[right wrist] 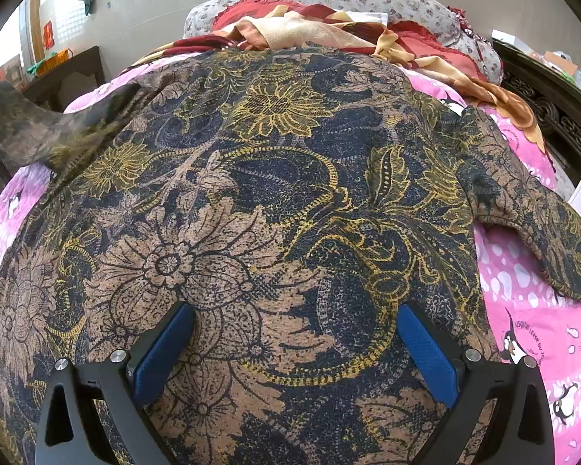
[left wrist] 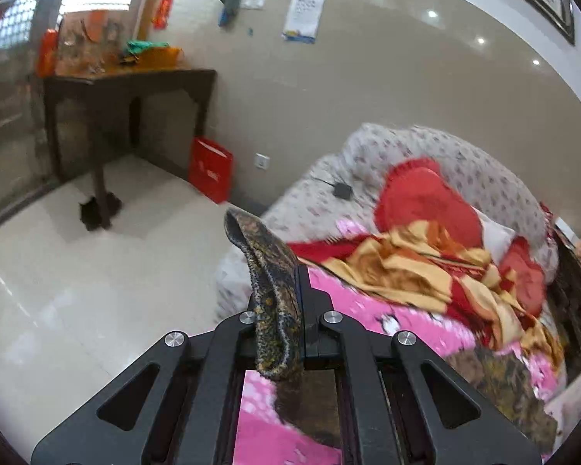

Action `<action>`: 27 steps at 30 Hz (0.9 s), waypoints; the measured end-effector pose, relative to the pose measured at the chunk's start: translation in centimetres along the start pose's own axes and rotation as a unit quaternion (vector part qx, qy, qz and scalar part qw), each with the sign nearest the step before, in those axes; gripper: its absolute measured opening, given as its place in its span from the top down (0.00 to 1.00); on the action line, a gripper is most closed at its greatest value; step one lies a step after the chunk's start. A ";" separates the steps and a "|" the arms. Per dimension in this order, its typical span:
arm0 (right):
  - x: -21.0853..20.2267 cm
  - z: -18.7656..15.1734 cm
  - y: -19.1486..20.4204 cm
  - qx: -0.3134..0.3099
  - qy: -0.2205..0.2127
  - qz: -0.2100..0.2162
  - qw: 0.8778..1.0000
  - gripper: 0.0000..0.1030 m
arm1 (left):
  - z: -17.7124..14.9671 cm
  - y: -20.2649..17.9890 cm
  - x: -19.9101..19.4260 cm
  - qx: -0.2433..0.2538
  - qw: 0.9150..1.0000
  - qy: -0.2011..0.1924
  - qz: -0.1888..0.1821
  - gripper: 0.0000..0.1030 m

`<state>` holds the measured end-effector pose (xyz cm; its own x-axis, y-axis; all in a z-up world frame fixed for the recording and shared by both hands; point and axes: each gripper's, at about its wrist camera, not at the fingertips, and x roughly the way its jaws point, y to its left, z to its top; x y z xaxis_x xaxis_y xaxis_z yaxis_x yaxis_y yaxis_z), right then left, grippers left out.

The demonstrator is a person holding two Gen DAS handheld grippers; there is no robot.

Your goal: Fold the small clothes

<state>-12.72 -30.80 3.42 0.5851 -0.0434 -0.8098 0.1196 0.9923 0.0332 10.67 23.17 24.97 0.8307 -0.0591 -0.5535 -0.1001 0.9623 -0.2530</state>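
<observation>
A brown and navy top with yellow flower print [right wrist: 282, 178] lies spread flat on the pink bed sheet [right wrist: 523, 294]. My right gripper [right wrist: 295, 310] is open just above its lower middle, blue pads [right wrist: 162, 352] wide apart, nothing between them. My left gripper [left wrist: 301, 283] is shut on a fold of the same top [left wrist: 271, 283], raised above the bed; the cloth sticks up past the fingertips and hangs down under them. In the right wrist view that lifted sleeve [right wrist: 27, 128] rises at the left edge, blurred. The other sleeve [right wrist: 542, 224] lies flat at the right.
A red and yellow blanket [left wrist: 418, 267] and floral pillows [left wrist: 464, 166] lie at the head of the bed. A dark carved bed frame [right wrist: 554, 116] runs along the right. Past the bed's edge are a tiled floor [left wrist: 77, 290], a dark wooden table [left wrist: 128, 89] and a red bag [left wrist: 211, 172].
</observation>
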 end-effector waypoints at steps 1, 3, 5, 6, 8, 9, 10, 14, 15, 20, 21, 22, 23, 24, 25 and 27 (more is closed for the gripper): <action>0.0 0.0 0.0 0.000 0.000 0.000 1.000 0.00 | 0.5 0.3 -0.2 -0.001 1.000 -0.005 0.006 0.97; 0.0 0.0 0.0 0.000 0.000 0.000 1.000 0.00 | 0.7 0.6 -0.3 -0.009 1.000 -0.006 0.003 0.97; 0.0 0.1 0.0 0.000 0.000 0.000 1.000 0.00 | -0.1 -0.3 -0.3 -0.009 1.000 0.004 -0.021 0.97; 0.0 0.0 0.0 0.000 0.000 0.000 1.000 0.00 | -0.7 -1.2 -0.3 0.000 1.000 0.007 -0.029 0.97; 0.0 0.0 0.0 0.000 0.000 0.000 1.000 0.00 | -2.7 -4.1 0.2 0.024 0.998 0.024 -0.061 0.97; 0.0 0.0 0.0 0.000 0.000 -0.001 1.000 0.00 | -3.9 -5.7 0.4 0.034 0.996 0.033 -0.076 0.97; 0.0 0.0 0.0 0.000 0.000 -0.001 1.000 0.00 | -5.7 -7.8 0.9 0.046 0.993 0.045 -0.098 0.97; -0.1 0.0 0.0 0.000 0.000 -0.001 1.000 0.00 | -11.9 -15.0 2.6 0.065 0.979 0.098 -0.166 0.97; -0.1 0.0 0.0 -0.001 0.000 -0.001 1.000 0.00 | -13.6 -16.6 3.2 0.068 0.975 0.114 -0.177 0.97; -0.1 0.1 -0.2 0.001 0.016 0.000 1.000 0.00 | -22.9 -23.7 7.0 0.077 0.952 0.207 -0.213 0.97; -0.1 0.4 -0.2 0.002 0.027 0.001 1.000 0.00 | -24.4 -24.6 7.7 0.084 0.948 0.225 -0.210 0.96; -0.3 0.8 -0.3 0.000 0.040 0.000 0.999 0.00 | -25.8 -25.4 8.3 0.094 0.944 0.241 -0.205 0.96; -0.9 1.3 -0.3 0.002 0.035 -0.004 0.999 0.00 | -27.0 -26.0 8.9 0.101 0.940 0.255 -0.204 0.96; -1.8 1.8 -0.3 0.004 0.017 -0.002 1.000 0.00 | -27.8 -26.2 9.3 0.105 0.937 0.264 -0.202 0.95; -3.0 2.8 -0.3 0.004 -0.012 0.013 1.000 0.00 | -28.6 -26.2 9.6 0.108 0.936 0.269 -0.199 0.94; -3.8 4.3 -0.1 0.003 -0.031 0.032 0.999 0.00 | -29.4 -25.9 9.4 0.095 0.935 0.274 -0.205 0.89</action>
<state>-11.49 -31.25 9.00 0.6408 0.0126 -0.7676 0.0844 0.9926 0.0868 4.99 -10.08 2.96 0.3675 -0.5105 -0.7774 0.3085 0.8555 -0.4159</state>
